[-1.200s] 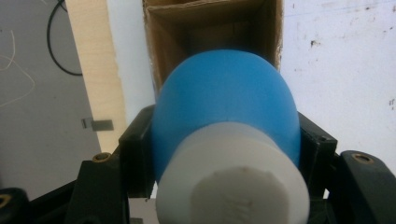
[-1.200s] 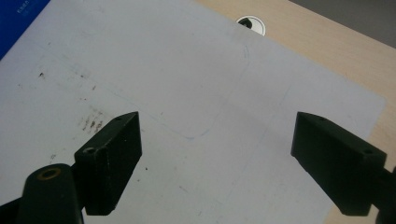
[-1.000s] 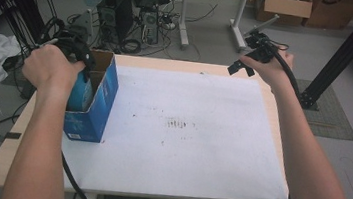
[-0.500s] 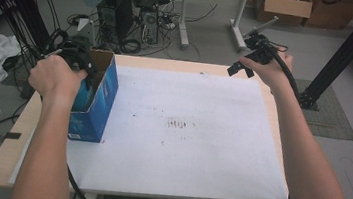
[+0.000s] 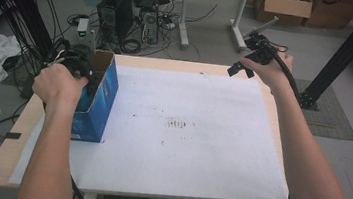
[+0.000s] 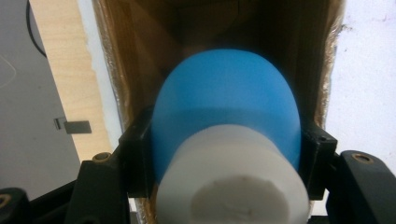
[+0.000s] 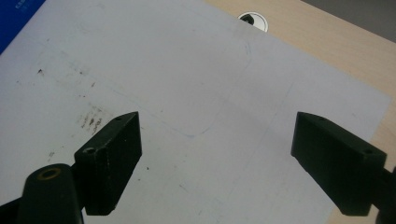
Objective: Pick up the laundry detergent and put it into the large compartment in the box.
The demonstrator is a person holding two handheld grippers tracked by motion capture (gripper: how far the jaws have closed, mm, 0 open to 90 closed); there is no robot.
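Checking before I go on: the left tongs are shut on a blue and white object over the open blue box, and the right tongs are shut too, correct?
Not quite. The right tongs are open, holding nothing above the white sheet, as the right gripper view shows. The rest stands.

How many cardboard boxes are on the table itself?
1: the blue box stands open-topped at the table's left edge, where the left gripper holds a blue-and-white bottle inside it.
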